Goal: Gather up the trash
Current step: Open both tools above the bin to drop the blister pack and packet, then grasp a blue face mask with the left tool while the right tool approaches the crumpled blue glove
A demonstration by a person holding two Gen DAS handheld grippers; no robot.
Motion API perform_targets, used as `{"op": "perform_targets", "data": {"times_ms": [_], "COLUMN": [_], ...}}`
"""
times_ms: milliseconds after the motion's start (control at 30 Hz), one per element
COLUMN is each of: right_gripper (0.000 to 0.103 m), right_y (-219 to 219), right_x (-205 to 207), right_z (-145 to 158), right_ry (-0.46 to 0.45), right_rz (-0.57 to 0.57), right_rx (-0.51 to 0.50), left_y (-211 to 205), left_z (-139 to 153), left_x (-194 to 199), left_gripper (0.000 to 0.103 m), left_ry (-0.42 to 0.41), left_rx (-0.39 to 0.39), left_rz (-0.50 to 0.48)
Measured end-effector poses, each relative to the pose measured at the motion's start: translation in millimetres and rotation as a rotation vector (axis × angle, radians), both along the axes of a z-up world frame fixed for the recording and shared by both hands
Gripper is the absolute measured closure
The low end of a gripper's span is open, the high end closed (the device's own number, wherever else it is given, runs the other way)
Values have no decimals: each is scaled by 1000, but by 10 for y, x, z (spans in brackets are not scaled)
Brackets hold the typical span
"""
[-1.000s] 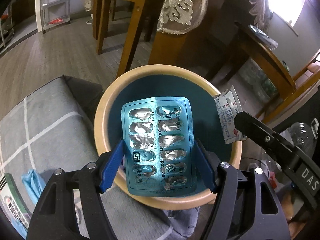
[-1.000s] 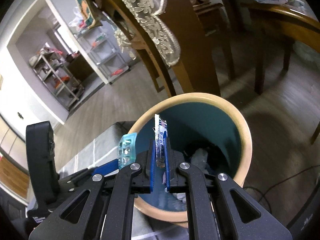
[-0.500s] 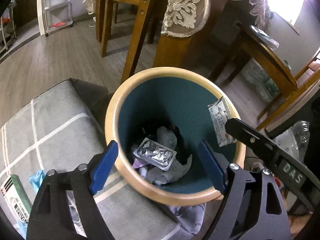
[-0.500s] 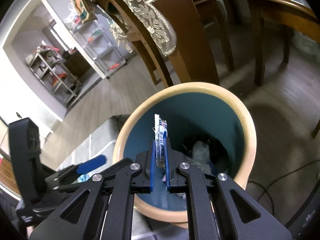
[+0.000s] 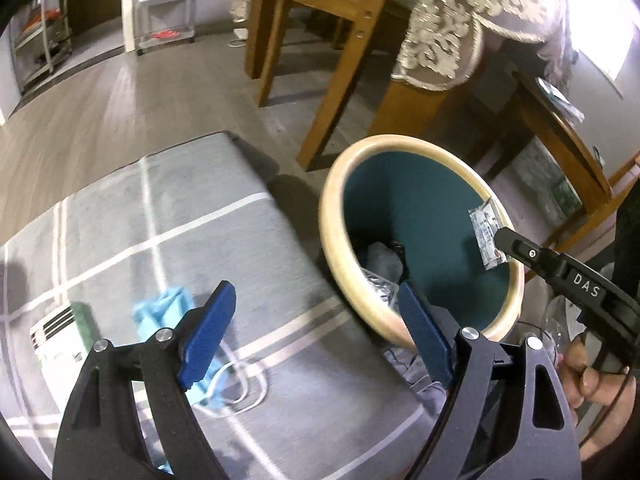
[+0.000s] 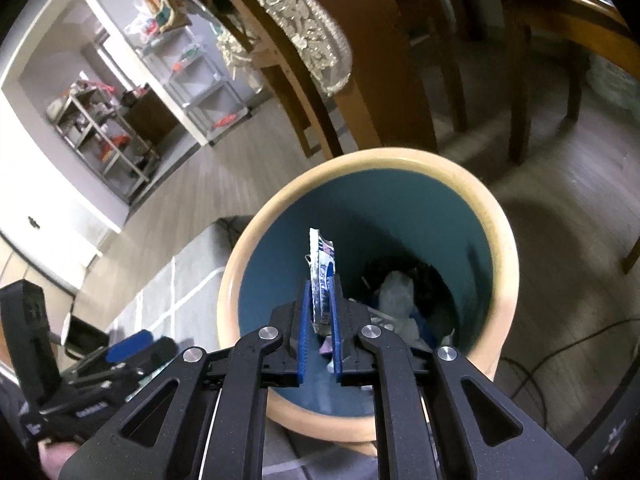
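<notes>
A round bin (image 5: 332, 248) with a tan rim and teal inside (image 6: 504, 248) stands beside a grey checked cushion (image 5: 168, 240). It holds crumpled trash and a silver blister pack (image 5: 380, 290). My left gripper (image 5: 316, 336) is open and empty, over the cushion's edge, left of the bin. My right gripper (image 6: 320, 320) is shut on a small white and blue sachet (image 6: 322, 276), held upright over the bin's mouth; the sachet also shows in the left wrist view (image 5: 486, 236). A light blue face mask (image 5: 168, 312) lies on the cushion.
A white and green box (image 5: 60, 340) lies on the cushion at the left. Wooden chair and table legs (image 5: 332, 60) with a lace cloth (image 5: 440, 32) stand behind the bin. A clear plastic bottle (image 5: 560, 320) lies to the right. A cable (image 6: 560, 360) runs over the floor.
My left gripper let go of the blister pack, which dropped into the bin, then swung left over the cushion. My right gripper stays over the bin with the sachet.
</notes>
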State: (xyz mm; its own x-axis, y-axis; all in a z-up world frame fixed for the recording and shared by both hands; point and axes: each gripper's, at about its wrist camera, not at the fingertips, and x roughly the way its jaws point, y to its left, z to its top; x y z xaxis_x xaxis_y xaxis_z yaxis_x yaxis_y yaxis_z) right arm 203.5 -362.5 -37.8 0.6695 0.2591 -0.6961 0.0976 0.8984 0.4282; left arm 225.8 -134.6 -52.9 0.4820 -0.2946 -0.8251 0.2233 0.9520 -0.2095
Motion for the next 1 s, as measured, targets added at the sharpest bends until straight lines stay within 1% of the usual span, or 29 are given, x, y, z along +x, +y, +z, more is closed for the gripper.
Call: {"op": "perform_targets", "data": {"times_ms": [67,200,267,500,767,833,1000], "right_gripper": [81,76,69,64,52,51,50], "right_y": [25,74,99,175,359,409,616], "right_x": [-3,-14,-18,-45,-133,-147,-211], "right_z": [-17,-35,-46,-59,-28,-16,16], "right_ry": [4,6,10,9,-10,-15,-35], "right_rz": [6,18,24,49,108,125,189], "right_rx": [-12,-26,-34,-43,-59,-64,-92], "left_y": [86,260,348,631,1028,1149,1370], "left_z": [0,3,4,37,57,51,26], "left_x": [-27,-88,-124,-262,-477,-549,-655], "left_gripper": [21,21,21,21,21,21,21], "left_ry": [2,6,8,3,-3,0,10], "left_rx": [-5,-10,-9,-2,12,18,25], "left_rz": [16,40,52,95,168,194,246]}}
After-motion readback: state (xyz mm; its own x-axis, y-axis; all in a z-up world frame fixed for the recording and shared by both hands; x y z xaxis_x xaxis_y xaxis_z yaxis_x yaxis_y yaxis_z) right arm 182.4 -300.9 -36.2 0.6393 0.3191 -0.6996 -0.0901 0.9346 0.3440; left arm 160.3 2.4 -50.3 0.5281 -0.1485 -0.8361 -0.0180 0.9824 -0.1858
